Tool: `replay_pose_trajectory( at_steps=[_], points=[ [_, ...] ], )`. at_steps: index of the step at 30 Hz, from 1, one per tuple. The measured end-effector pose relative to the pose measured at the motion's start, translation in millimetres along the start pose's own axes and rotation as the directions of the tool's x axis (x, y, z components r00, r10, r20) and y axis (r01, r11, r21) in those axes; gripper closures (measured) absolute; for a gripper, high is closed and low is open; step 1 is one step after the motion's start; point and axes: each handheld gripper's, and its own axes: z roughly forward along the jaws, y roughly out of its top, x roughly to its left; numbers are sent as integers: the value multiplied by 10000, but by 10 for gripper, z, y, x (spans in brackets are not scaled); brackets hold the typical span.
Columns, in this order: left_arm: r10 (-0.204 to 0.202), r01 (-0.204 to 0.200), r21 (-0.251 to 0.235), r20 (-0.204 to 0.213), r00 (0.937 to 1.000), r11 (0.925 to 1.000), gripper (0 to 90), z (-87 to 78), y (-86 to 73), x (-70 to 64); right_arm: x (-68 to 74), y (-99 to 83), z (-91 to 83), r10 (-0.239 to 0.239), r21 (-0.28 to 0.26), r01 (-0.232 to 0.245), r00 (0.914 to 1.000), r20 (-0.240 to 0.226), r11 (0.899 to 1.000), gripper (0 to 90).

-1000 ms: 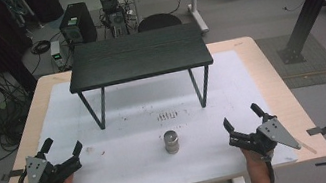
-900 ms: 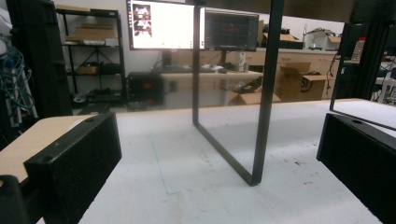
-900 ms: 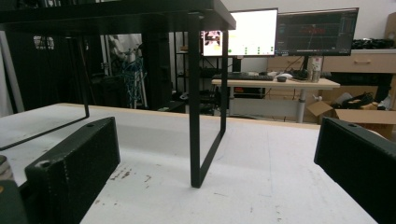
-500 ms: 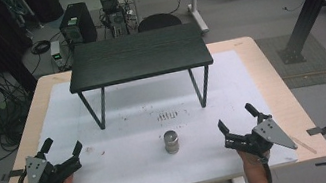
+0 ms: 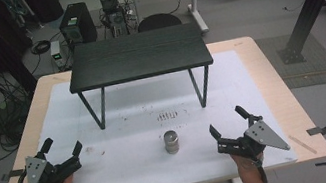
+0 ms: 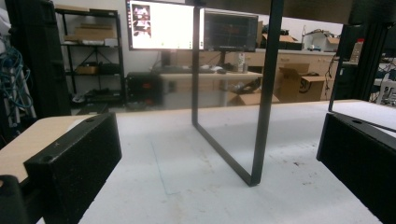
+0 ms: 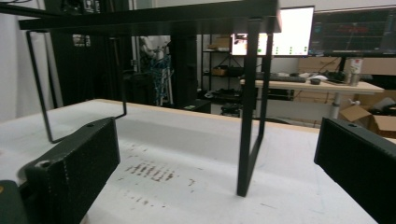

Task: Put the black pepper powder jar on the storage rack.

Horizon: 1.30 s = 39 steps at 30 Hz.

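A small metal cylinder stands upright on the white mat, near the front middle. My left gripper rests at the front left, open and holding nothing, well to the left of the cylinder. My right gripper is at the front right, also open and holding nothing, about a hand's width to the right of the cylinder. In the left gripper view the left gripper has its black jaws wide apart. The right gripper shows the same wide gap in the right gripper view.
A low black table on thin metal legs stands on the back half of the mat. Its leg frame rises ahead of the left gripper, and another leg ahead of the right. Dark scuff marks lie behind the cylinder.
My right gripper has shifted left, closer to the cylinder, still open. The left gripper and the cylinder have stayed where they were.
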Motion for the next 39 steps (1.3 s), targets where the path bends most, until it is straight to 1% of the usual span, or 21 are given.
replay_pose_trajectory(
  at_steps=[5,6,8,9,11,20,29,36,37,39],
  points=[
    [-15,15,-10,9,10000,10000,2,0,0,0,72,9,30,-79,61,81,9996,-273,9999,0],
    [-13,13,-6,14,10000,10000,2,0,0,0,109,9,51,-99,102,103,9990,-434,9999,0],
    [-10,10,-7,16,10000,10000,2,0,0,0,129,8,63,-118,126,124,9987,-502,9998,0],
    [1,-1,5,19,10000,10000,2,0,0,1,171,4,91,-138,178,150,9977,-667,9997,0],
    [7,-7,5,21,10000,10000,2,0,0,1,184,3,100,-139,191,153,9974,-709,9997,0],
    [-26,26,0,28,10000,10000,2,0,0,2,314,-25,205,-103,462,164,9914,-1308,9988,0],
    [-51,51,-16,26,10000,10000,2,-2,0,4,408,-65,264,-60,712,178,9868,-1620,9973,0],
    [-60,60,-21,28,10000,10000,2,-5,0,7,509,-106,329,-79,942,269,9805,-1962,9952,0],
    [-71,71,-24,30,10000,10000,2,-4,0,8,539,-116,349,-67,1040,288,9784,-2068,9942,0],
    [-75,76,-28,28,10000,10000,2,-5,0,8,552,-121,361,-71,1078,306,9774,-2113,9937,0]
  ],
)
